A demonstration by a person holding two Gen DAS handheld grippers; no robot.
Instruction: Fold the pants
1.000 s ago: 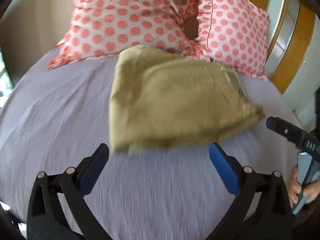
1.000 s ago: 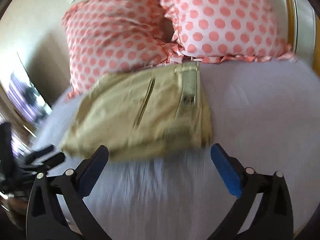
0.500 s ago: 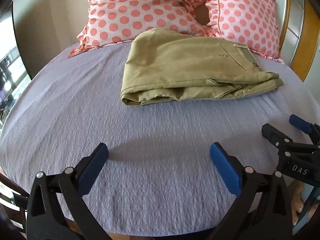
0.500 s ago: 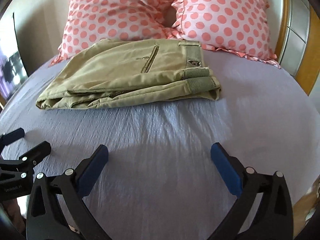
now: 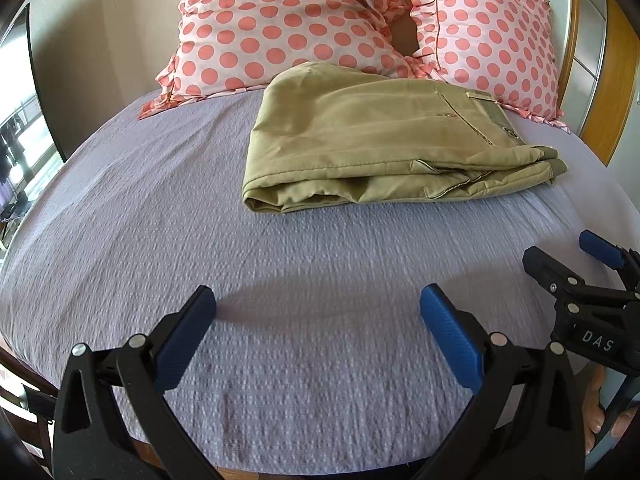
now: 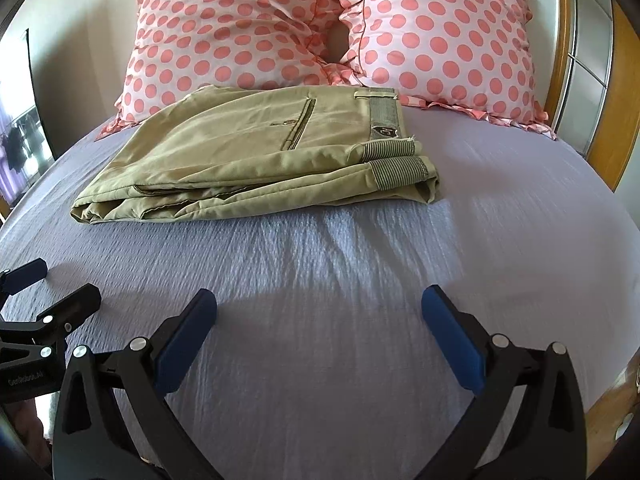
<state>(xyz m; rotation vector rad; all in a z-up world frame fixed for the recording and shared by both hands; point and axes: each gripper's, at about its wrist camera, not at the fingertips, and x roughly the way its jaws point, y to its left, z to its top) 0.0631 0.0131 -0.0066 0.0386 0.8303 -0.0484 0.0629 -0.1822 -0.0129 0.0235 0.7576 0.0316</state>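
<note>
The khaki pants (image 5: 380, 148) lie folded into a compact stack on the lilac bedspread (image 5: 200, 248), just in front of the pillows. In the right wrist view the pants (image 6: 256, 160) show a back pocket and a striped waistband at their right end. My left gripper (image 5: 318, 304) is open and empty, low over the bedspread well short of the pants. My right gripper (image 6: 318, 304) is open and empty, also back from the pants. Each gripper shows in the other's view, the right one (image 5: 568, 264) at the right edge and the left one (image 6: 52, 284) at the left edge.
Two pink polka-dot pillows (image 5: 280, 28) (image 5: 488, 44) lean against the wall behind the pants. A wooden bed frame (image 6: 624, 92) rises at the right. The bed's front edge (image 5: 280, 468) lies just under the grippers. A window (image 5: 16, 148) is at the far left.
Both grippers have pulled back from the pants toward the bed's front edge and settled lower. The pants now lie still and folded; both grippers stay open.
</note>
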